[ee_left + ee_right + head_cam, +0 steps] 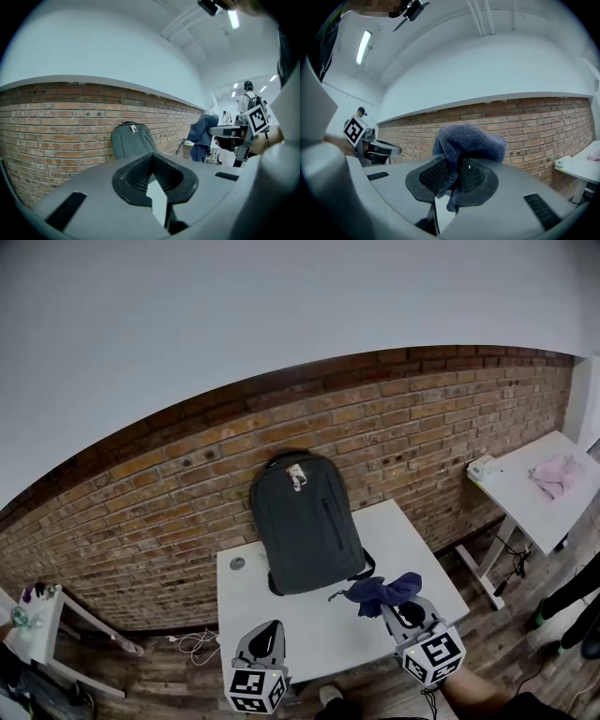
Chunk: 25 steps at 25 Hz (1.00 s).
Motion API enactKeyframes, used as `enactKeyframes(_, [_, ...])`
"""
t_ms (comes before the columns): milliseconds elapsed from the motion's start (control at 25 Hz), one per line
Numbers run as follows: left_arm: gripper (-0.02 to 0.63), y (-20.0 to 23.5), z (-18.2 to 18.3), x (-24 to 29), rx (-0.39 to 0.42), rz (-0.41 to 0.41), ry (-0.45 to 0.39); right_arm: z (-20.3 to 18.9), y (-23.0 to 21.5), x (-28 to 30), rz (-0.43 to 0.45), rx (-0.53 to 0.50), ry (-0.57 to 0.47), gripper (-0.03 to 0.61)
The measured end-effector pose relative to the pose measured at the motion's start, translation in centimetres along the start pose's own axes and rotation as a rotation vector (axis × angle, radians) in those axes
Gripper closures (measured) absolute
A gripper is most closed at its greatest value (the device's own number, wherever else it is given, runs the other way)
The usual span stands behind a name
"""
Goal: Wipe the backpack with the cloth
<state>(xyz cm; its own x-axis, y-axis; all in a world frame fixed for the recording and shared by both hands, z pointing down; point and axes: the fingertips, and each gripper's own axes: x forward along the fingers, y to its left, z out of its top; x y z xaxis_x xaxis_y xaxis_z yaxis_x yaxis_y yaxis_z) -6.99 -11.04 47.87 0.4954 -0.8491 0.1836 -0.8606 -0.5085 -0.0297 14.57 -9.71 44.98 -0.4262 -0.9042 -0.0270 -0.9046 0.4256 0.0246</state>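
A dark grey backpack (pixel 305 521) stands upright on the white table (pixel 412 540), leaning against the brick wall; in the left gripper view the backpack (pixel 129 138) shows ahead, left of centre. My right gripper (pixel 392 607) is shut on a dark blue cloth (pixel 382 591), which hangs bunched just above the table, right of the backpack's base. In the right gripper view the cloth (pixel 464 143) bulges out over the jaws and hides the backpack. My left gripper (pixel 269 629) is shut with nothing in it, near the table's front edge.
A small round grey disc (pixel 237 563) lies on the table left of the backpack. A second white table (pixel 525 488) at the right holds a pink cloth (pixel 558 474) and a small box. Cables (pixel 197 643) lie on the wooden floor.
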Motion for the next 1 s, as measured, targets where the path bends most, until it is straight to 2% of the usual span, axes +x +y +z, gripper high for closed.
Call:
enactKeyframes(320, [0.624,-9.6,-1.1,-7.8,0.013,0.015,-0.001,-0.1,0.5,-11.9,0.019,0.035,0.019,0.529])
enactKeyframes(480, [0.624,-13.1,-2.5,-11.8,-0.02,0.041,0.008,-0.1,1.1,-16.8,0.042,0.034,0.038,0.529])
enactKeyframes(640, [0.624,-15.2,-2.9,-14.1,-0.039,0.04,0.02,1.1,1.9,-19.9,0.048,0.028,0.045,0.529])
enactKeyframes(1000, [0.624,-17.3,-1.8,-17.2,0.009,-0.032,-0.004,1.3,4.9,-23.8,0.009,0.035,0.054,0.529])
